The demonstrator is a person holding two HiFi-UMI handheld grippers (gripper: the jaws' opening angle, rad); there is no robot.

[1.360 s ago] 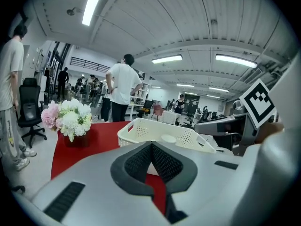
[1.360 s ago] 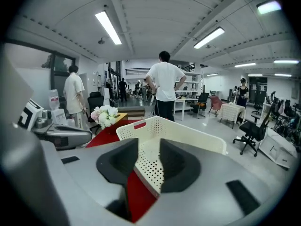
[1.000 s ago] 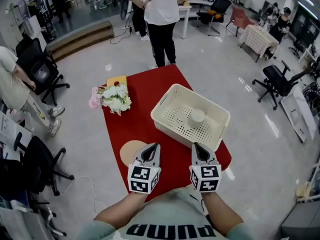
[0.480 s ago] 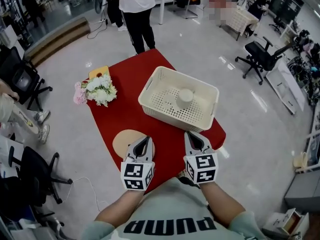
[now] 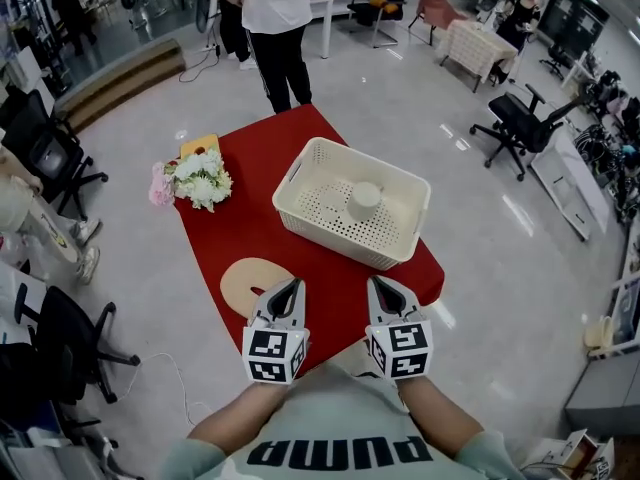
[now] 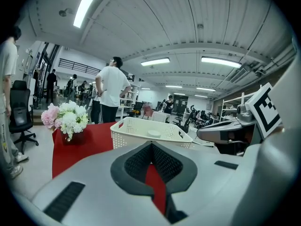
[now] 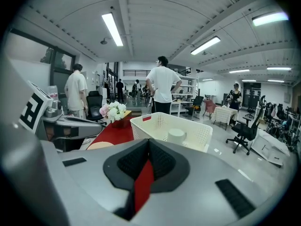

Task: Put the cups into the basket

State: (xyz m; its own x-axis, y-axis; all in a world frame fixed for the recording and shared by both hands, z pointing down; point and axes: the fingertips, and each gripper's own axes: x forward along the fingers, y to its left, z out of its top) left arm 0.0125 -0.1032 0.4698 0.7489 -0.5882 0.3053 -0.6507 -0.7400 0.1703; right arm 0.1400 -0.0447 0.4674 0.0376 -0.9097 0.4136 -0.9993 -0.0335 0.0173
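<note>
A single cup is sitting inside the basket, near the middle of its perforated floor and apart from every wall. No other cup is showing on the bench in any view, so the loading is looking finished, or paused with nothing left in sight to fetch. The step in hand is reading as a rest or pull-back. Doing it well is likely meaning this: keeping both tools low over the near edge of the red cloth and clear of the basket's near wall, so the light basket is not getting nudged, and looking around for further cups before reaching again. The cup is appearing pale cream, close to the basket's own colour, short and round. It is seeming to stand mouth down, since its top is showing as a flat closed disc. The left gripper and right gripper are hovering side by side just in front of the person's chest, well short of the basket. Each has its jaws pressed together and is pinching nothing. A flat tan disc is lying on the cloth just beside the left gripper's tip, and flowers are standing at the bench's far left edge. A person is standing beyond the far end.
</note>
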